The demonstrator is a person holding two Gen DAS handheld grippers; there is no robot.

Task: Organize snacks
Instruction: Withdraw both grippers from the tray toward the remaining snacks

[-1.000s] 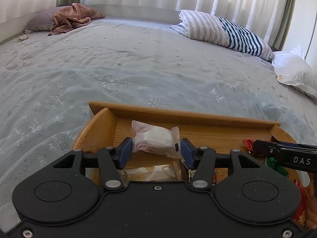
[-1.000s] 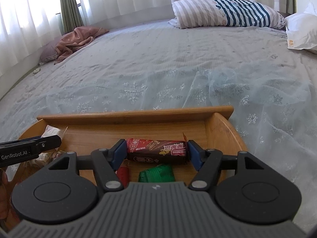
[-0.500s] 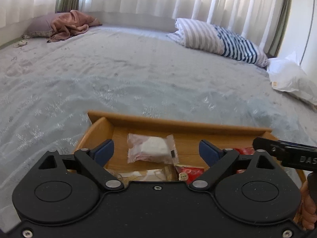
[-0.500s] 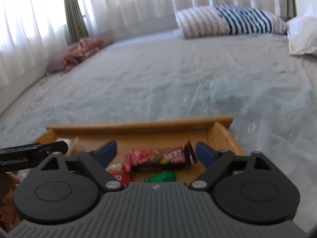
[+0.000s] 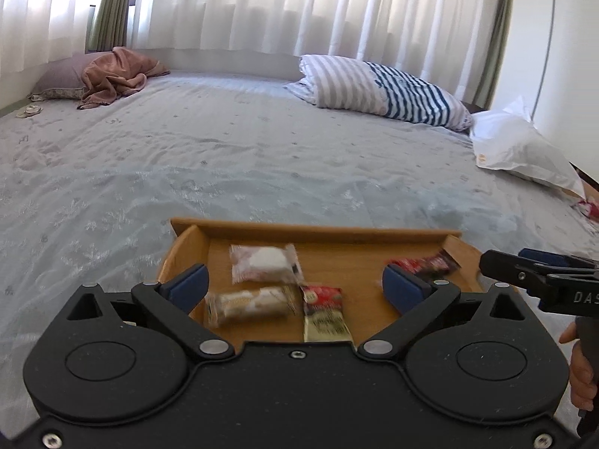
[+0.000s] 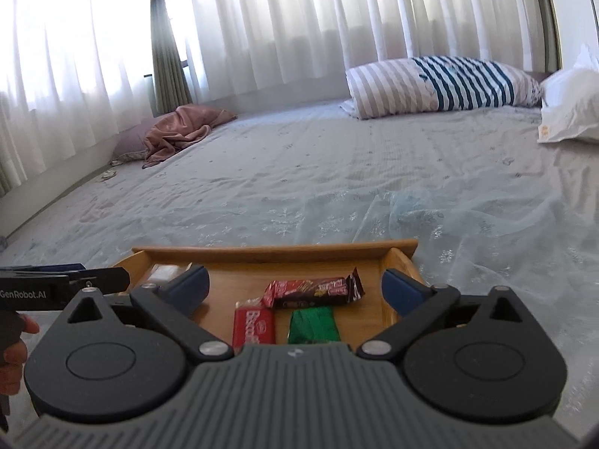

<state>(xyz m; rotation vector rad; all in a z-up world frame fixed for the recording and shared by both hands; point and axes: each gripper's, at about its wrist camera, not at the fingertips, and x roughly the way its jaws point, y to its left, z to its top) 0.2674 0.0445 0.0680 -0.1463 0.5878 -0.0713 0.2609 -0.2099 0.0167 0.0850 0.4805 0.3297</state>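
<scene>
Sunlit white curtains (image 5: 299, 7) behind a grey bed (image 5: 224, 157).

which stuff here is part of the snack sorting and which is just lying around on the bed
Part of the job:
wooden tray
pink-white snack
beige bar
dark red bar
red biscuit pack
green packet

Just lying about:
striped pillow
white pillow
pink cloth

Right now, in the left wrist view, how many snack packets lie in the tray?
4: pink-white packet at back left, beige packet in front of it, red-gold packet centre, dark red bar back right. Others may be hidden.
</scene>
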